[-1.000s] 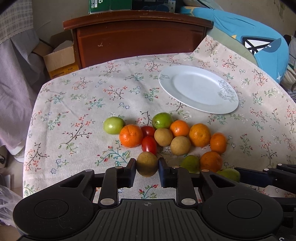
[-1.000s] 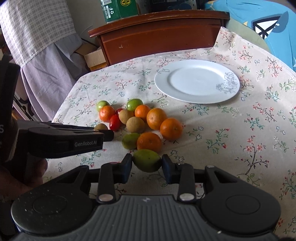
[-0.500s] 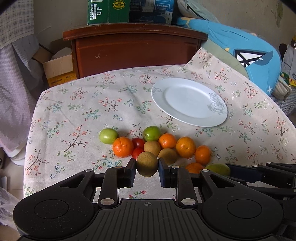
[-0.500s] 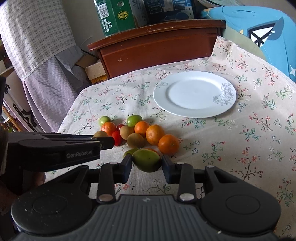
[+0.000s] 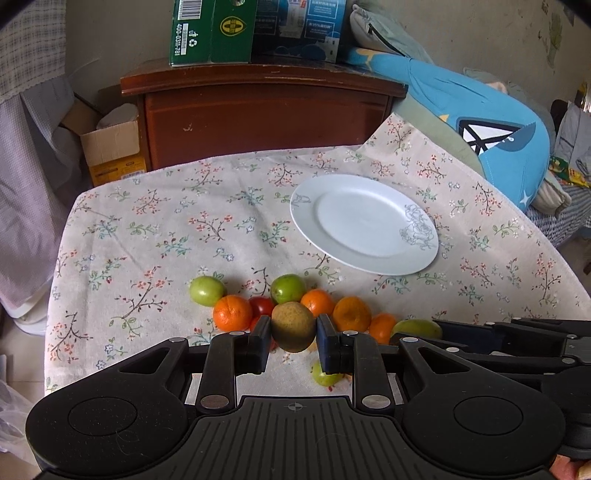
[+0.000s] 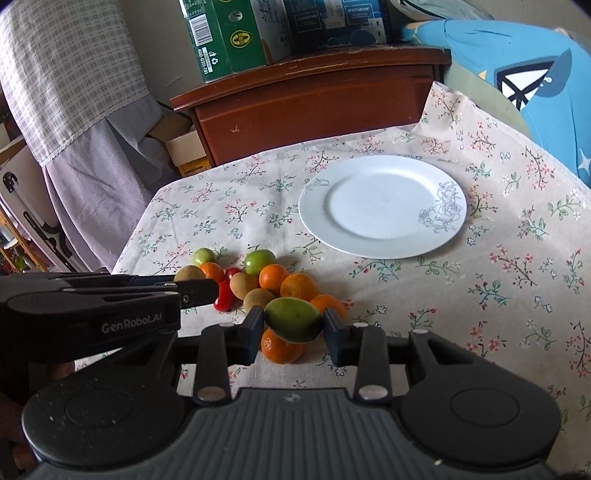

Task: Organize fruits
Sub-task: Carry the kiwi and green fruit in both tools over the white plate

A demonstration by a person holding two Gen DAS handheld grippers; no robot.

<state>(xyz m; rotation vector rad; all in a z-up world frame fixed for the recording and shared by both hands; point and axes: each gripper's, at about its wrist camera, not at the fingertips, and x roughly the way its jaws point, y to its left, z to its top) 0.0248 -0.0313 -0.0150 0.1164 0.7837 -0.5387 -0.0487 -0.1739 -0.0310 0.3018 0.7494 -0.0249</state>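
Two grippers each carry a fruit above the flowered tablecloth (image 5: 155,236). The left gripper (image 5: 293,338) has its jaws clamped on a brownish round fruit (image 5: 293,326), pads pressing both sides. The right gripper (image 6: 293,326) is closed on a green oval fruit (image 6: 291,319), which sits tilted between the pads. Both fruits hang clear of the cloth, in front of the pile.

Just beyond them lies the heap of fruit (image 6: 258,284): oranges, two small red tomatoes, brown round ones and green ones, most touching each other. One green fruit (image 5: 207,290) sits at the pile's left edge. Another small green one (image 5: 325,376) shows under the left gripper, partly hidden, perhaps resting on the cloth.

Farther back and to the right, well apart from the pile, is a white plate (image 6: 384,206) with a grey flower drawing on its rim. Behind the table stands a wooden cabinet (image 5: 258,110) with a green carton (image 5: 210,31) on top
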